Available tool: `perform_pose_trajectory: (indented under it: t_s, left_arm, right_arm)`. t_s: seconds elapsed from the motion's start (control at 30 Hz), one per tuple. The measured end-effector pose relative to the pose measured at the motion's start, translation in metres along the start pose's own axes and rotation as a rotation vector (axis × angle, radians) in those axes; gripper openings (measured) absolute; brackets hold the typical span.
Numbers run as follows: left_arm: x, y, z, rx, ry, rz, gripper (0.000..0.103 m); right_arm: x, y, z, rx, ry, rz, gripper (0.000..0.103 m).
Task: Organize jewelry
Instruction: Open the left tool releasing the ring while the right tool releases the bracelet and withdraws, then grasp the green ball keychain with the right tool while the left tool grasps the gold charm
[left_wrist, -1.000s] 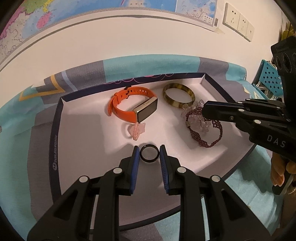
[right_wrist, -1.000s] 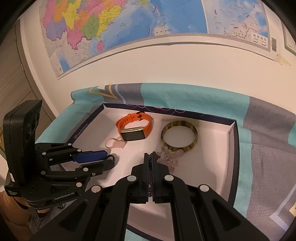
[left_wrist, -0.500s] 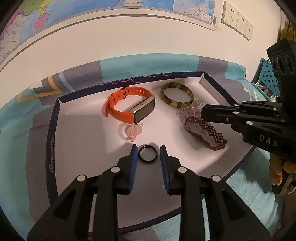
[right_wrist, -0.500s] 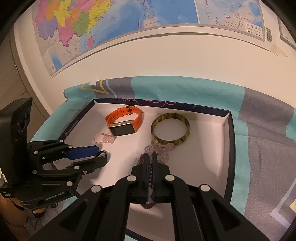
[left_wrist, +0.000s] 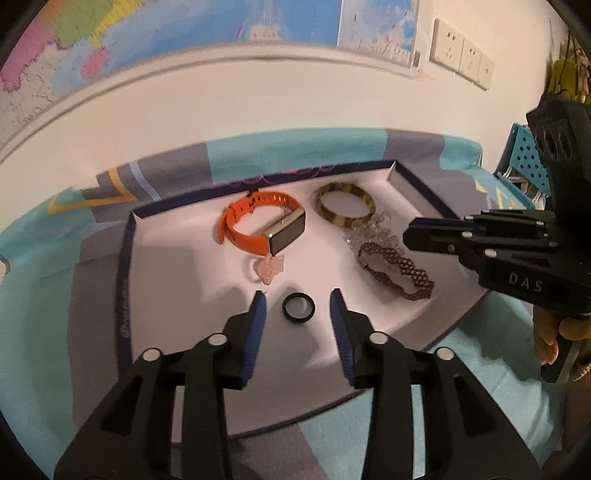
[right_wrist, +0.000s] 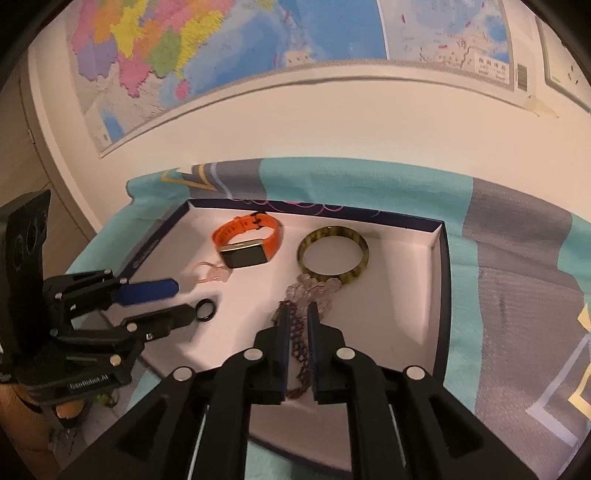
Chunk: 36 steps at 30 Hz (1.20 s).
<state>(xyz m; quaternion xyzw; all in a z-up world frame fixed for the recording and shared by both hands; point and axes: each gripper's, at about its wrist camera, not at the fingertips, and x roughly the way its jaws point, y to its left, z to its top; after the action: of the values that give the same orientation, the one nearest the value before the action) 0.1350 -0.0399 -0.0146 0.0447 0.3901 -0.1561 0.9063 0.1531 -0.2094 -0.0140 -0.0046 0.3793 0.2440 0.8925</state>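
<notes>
A white tray (left_wrist: 177, 266) with dark rim holds the jewelry. A black ring (left_wrist: 298, 308) lies flat between the blue pads of my open left gripper (left_wrist: 298, 295), untouched; it also shows in the right wrist view (right_wrist: 205, 309). A purple woven bracelet (left_wrist: 397, 267) lies on the tray floor, and my right gripper (right_wrist: 298, 314) is slightly open around it (right_wrist: 298, 350). An orange smartwatch (left_wrist: 264, 229), a mottled green bangle (left_wrist: 345, 203), a clear bead bracelet (left_wrist: 373, 229) and a pink charm (left_wrist: 269, 269) lie further back.
The tray sits on a teal and grey cloth (right_wrist: 517, 266) against a white wall with a map (right_wrist: 258, 48). Wall sockets (left_wrist: 461, 55) and a blue perforated rack (left_wrist: 524, 162) are at the right.
My left gripper opened wide and let go of the black ring, which now lies on the tray. My right gripper opened slightly, releasing the purple bracelet onto the tray.
</notes>
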Motion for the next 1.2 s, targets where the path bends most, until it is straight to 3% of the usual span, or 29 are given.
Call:
perform_pose_trajectory:
  t_s: [0.17,0.4,0.8,1.2]
  left_arm:
    - [-0.032,-0.003,-0.006,0.029,-0.058,-0.023,0.040]
    - [-0.077,-0.007,-0.040,0.077,-0.100,-0.052,0.045]
    - [-0.098,-0.013,-0.111,0.075,-0.035,-0.086,0.046]
    - [-0.089,-0.043,-0.126,0.131,0.024,-0.139,0.045]
  right_arm:
    - [-0.021,0.013,-0.015,-0.036,-0.011,0.032,0.018]
    - [-0.043,0.033,-0.056,-0.077,0.026,0.080,0.026]
    - [-0.059,0.041,-0.108,-0.055,0.074,0.046,0.036]
    - [-0.062,0.055,-0.122,-0.069,0.087,0.033,0.039]
